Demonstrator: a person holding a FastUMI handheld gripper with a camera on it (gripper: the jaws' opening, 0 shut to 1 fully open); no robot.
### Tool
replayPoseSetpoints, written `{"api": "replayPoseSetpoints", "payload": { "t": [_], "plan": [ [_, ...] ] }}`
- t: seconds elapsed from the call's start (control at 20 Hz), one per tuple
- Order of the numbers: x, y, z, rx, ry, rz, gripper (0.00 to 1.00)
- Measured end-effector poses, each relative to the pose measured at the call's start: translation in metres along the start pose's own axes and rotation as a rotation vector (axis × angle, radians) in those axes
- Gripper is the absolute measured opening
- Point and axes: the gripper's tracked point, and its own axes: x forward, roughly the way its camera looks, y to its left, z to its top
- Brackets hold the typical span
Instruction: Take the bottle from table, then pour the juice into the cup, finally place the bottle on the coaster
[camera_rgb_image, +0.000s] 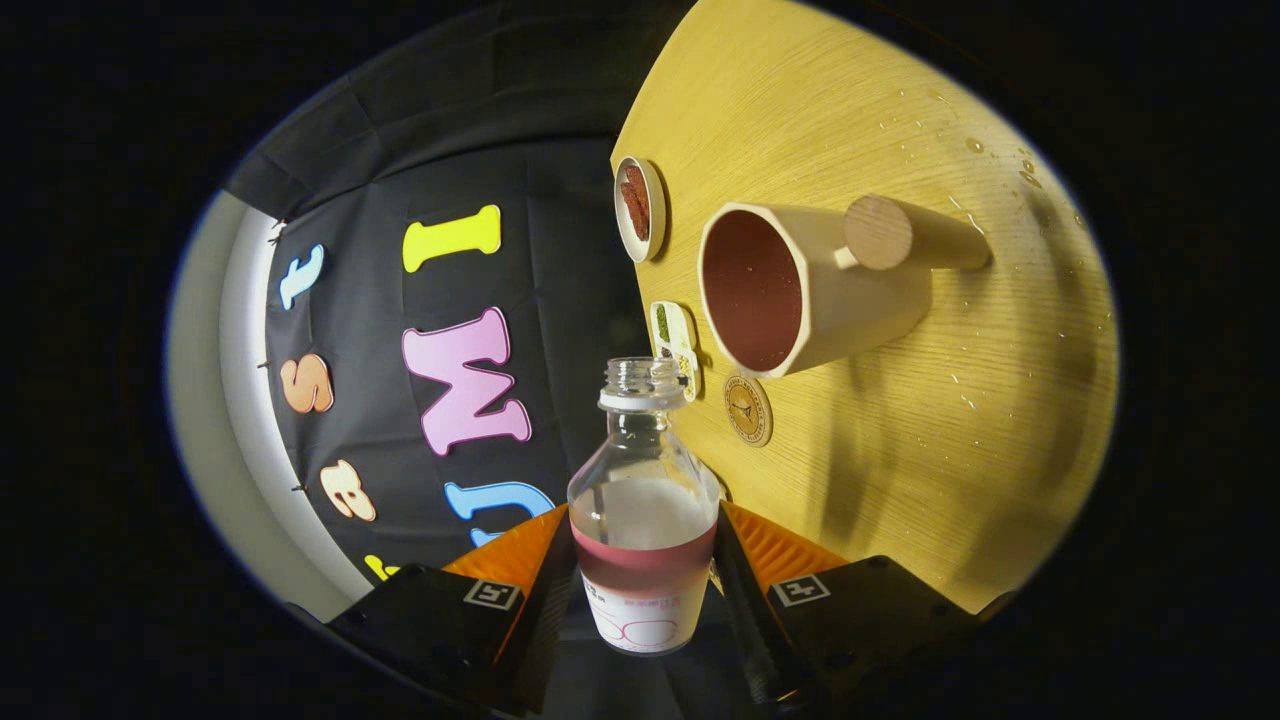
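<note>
Bottle pinched in the jaws.
It is clear, uncapped, red band on white label, almost empty. Beyond it the cup holds red juice, beside the coaster.

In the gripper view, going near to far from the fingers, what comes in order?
Fingers shut on the bottle → round coaster → cup → small dish at the table's far edge.

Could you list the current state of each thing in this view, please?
bottle: uncapped, held between the fingers, a little red juice left inside
gripper: shut on the bottle
cup: holds red juice
round coaster: bare
small dish: holds something reddish-brown
table: spattered with droplets
</note>
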Motion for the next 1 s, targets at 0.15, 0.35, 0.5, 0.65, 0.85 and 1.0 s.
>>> {"api": "replayPoseSetpoints", "payload": {
  "t": [0.15, 0.35, 0.5, 0.65, 0.85, 1.0],
  "plan": [
    [-0.003, 0.005, 0.001, 0.026, -0.001, 0.005, 0.76],
    [-0.004, 0.012, 0.004, 0.069, -0.016, 0.018, 0.76],
    [-0.007, 0.005, 0.008, 0.095, -0.021, 0.017, 0.76],
    [-0.008, 0.009, 0.003, 0.119, -0.009, 0.019, 0.76],
    [-0.004, 0.010, 0.003, 0.135, -0.005, 0.019, 0.76],
    [-0.002, 0.013, 0.006, 0.155, -0.008, 0.026, 0.76]
  ]
}}
